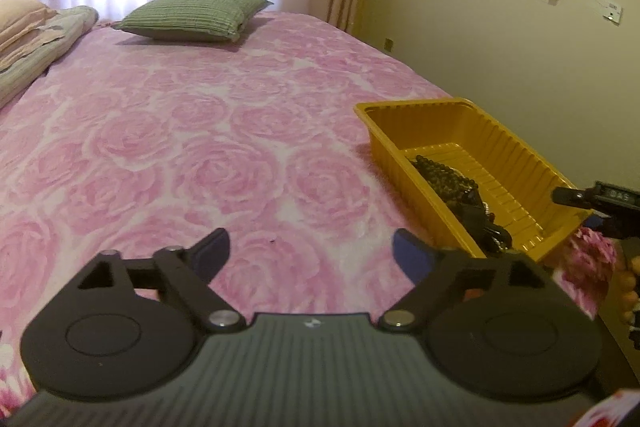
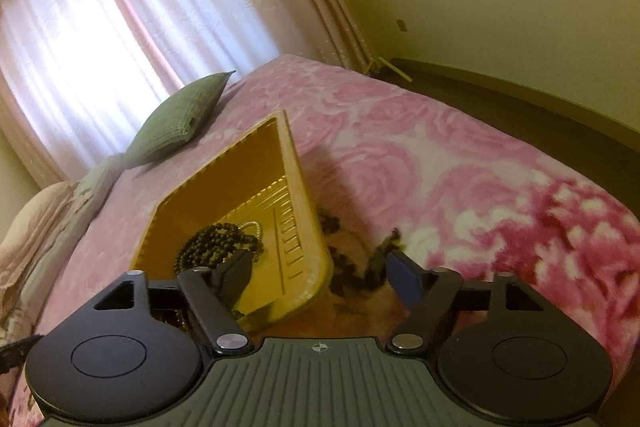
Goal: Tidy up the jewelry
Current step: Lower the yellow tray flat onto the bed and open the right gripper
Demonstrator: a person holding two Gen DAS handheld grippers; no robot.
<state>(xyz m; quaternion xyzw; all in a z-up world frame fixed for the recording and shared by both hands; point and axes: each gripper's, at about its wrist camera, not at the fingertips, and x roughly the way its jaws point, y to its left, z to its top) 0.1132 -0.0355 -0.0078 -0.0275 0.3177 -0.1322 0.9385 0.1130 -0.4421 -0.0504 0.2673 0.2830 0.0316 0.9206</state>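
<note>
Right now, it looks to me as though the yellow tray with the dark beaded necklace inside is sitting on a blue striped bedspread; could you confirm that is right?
Not quite: the bedspread is pink with a rose pattern, not blue striped, as the left wrist view shows. The yellow tray does hold the dark beaded necklace.

The dark beaded necklaces (image 1: 460,187) in the yellow tray (image 1: 516,163) are partly hidden behind its near wall and the left gripper's frame, while blurred dark beads (image 2: 344,267) beside the tray in the right wrist view defy identification.
</note>
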